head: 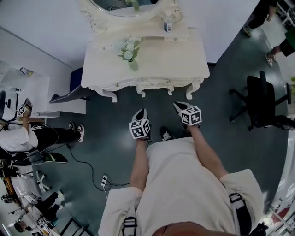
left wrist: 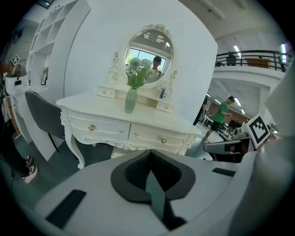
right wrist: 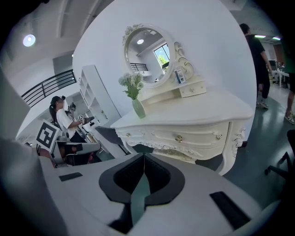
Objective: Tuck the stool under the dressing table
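Standing square to the dressing table point(head: 179, 60), hands low. Left gripper point(left wrist: 150, 156): shut, pads point(left wrist: 131, 175) meeting at the tips, holding nothing. Right gripper point(right wrist: 144, 159): same story, closed and empty. Straight ahead of the fingertips and lower down, beneath the carved apron between the front legs, a pale padded edge. Probably the stool point(right wrist: 177, 155), though mostly hidden behind the gripper bodies. If so, already well in under the table, perhaps needing only a last nudge.

Likely light enough to slide, rigid in the frame, soft on the seat. Best taken by the seat rim or a leg, or simply pushed with closed jaws against the frame rather than the cushion. Smooth dark grey floor point(head: 221, 147) underfoot, so easy sliding expected.

Beyond the fingers on the tabletop, a vase of white flowers point(head: 130, 55) and an oval mirror point(head: 124, 5): worth avoiding a bump. Off to the right of the fingers, a black office chair point(head: 262, 101). Off to the left, a cable and power strip point(head: 104, 180) and a seated person point(head: 14, 136).
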Motion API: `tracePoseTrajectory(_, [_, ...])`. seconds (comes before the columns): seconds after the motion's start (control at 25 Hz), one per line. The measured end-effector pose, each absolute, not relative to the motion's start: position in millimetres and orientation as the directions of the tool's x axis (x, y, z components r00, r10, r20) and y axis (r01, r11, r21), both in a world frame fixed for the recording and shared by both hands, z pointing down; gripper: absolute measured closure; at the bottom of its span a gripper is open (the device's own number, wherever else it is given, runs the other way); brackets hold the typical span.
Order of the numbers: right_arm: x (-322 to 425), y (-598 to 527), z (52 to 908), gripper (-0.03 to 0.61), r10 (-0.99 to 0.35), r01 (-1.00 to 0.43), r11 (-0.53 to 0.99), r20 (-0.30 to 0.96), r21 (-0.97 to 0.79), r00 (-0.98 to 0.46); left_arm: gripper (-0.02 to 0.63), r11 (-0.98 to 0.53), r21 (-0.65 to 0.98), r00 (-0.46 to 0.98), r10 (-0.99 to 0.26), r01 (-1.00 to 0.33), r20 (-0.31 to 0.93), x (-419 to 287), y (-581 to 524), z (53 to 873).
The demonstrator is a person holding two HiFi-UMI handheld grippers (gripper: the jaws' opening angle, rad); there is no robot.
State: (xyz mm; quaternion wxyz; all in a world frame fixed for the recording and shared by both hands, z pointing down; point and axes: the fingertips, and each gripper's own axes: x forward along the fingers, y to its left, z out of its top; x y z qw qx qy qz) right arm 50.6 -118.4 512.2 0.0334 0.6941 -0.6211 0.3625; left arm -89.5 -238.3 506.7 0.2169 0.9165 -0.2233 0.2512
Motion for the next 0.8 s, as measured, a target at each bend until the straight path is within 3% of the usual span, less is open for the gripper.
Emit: tracePoseTrajectory(0.8, [49.2, -125.9, 517.5, 0.535, -0.827, -0.893, -0.23, 0.561, -0.387, -0.03, 0.598, -0.824, 0.251, 0.758, -0.29, -0.509, 0.585, -86.7, -239.2, 512.7])
